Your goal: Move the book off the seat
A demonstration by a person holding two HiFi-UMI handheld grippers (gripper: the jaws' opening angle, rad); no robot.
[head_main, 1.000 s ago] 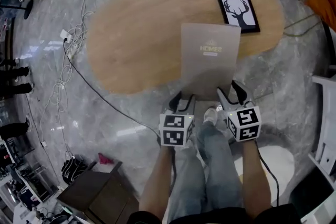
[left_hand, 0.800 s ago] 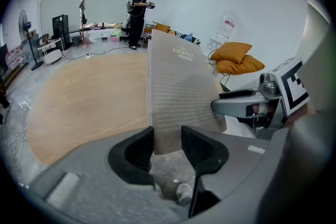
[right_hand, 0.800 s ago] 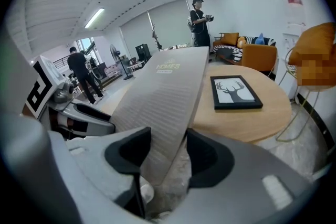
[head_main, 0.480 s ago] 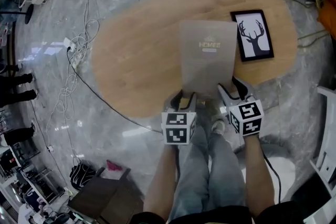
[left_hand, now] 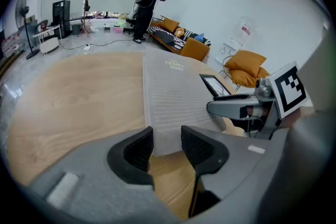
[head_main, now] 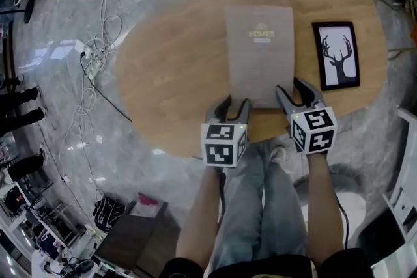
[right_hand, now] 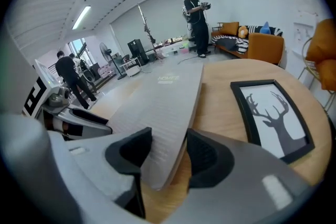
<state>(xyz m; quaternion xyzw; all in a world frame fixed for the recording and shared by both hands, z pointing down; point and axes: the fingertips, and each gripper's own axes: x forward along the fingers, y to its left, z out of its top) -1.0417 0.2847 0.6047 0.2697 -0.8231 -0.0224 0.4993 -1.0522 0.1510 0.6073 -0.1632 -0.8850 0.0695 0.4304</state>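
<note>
A thin grey book stretches lengthwise over the oval wooden table, with its near end between my two grippers. My left gripper is shut on the near left corner, and the book runs out from between its pads. My right gripper holds the near right corner; its jaws are closing, with the book pressed between them and that corner lifted a little off the wood. Just right of the book lies a black-framed deer picture.
The deer picture lies close beside my right gripper. Cables and a power strip trail over the marble floor at left. A dark box stands near my legs. A person stands beyond the table by an orange sofa.
Both grippers have carried the book forward. It overhung the table's near edge before and now lies wholly over the table top, beside the deer picture.
</note>
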